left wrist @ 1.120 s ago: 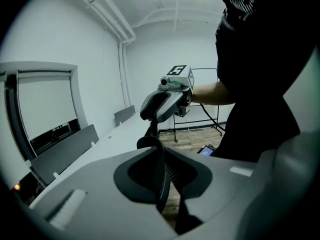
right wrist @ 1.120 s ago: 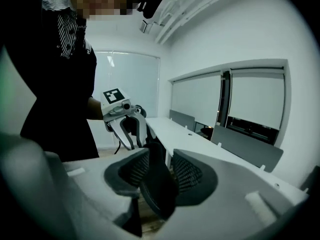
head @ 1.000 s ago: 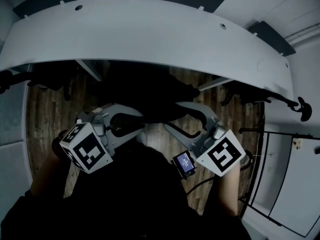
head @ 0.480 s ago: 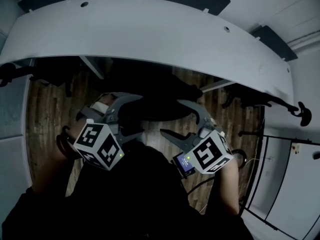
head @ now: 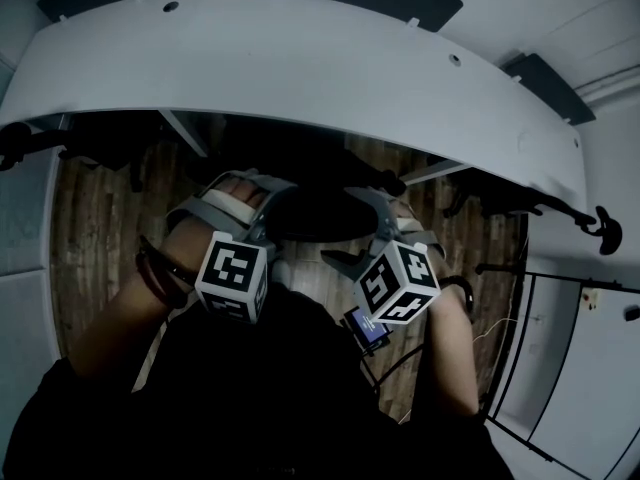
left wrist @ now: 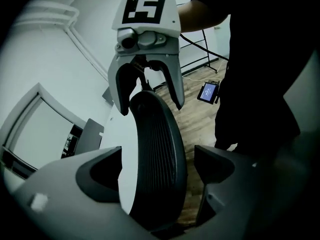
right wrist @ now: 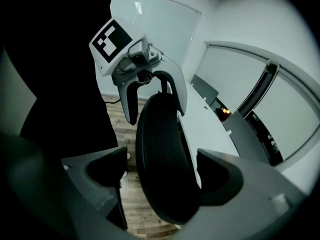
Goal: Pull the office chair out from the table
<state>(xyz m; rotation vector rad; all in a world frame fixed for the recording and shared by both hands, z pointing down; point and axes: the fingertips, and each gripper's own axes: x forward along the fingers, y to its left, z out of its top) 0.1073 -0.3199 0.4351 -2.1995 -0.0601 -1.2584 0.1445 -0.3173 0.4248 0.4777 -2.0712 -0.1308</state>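
So from the head view, going left to right: left gripper [head: 248, 196] sits at about 9 o'clock of the chair [head: 312, 218] back. The right gripper [head: 382, 210] is at about 3 o'clock of it. The white table [head: 300, 68] curves across 12 o'clock, and the chair's seat looks tucked in under its edge, over the wood floor [head: 90, 228].

Progress-wise I'd say basically nothing of the pull is done. Both tongs are opening right now, each with the top part of the chair back sitting between its jaws. There's a gap on both sides, so neither one is actually squeezing anything. What's left, as I read it: clamp down on the back, then drag the whole chair toward 6 o'clock, away from the table.

The head view gives you chair vs table but the marker cubes and hands cover most of the jaws. The left gripper view shows the ribbed back in that gap, plus the right gripper straddling the top edge at 12 o'clock and a little lit screen [left wrist: 208, 91] on the floor at 2 o'clock. The right gripper view mirrors that, with glass walls behind the table.
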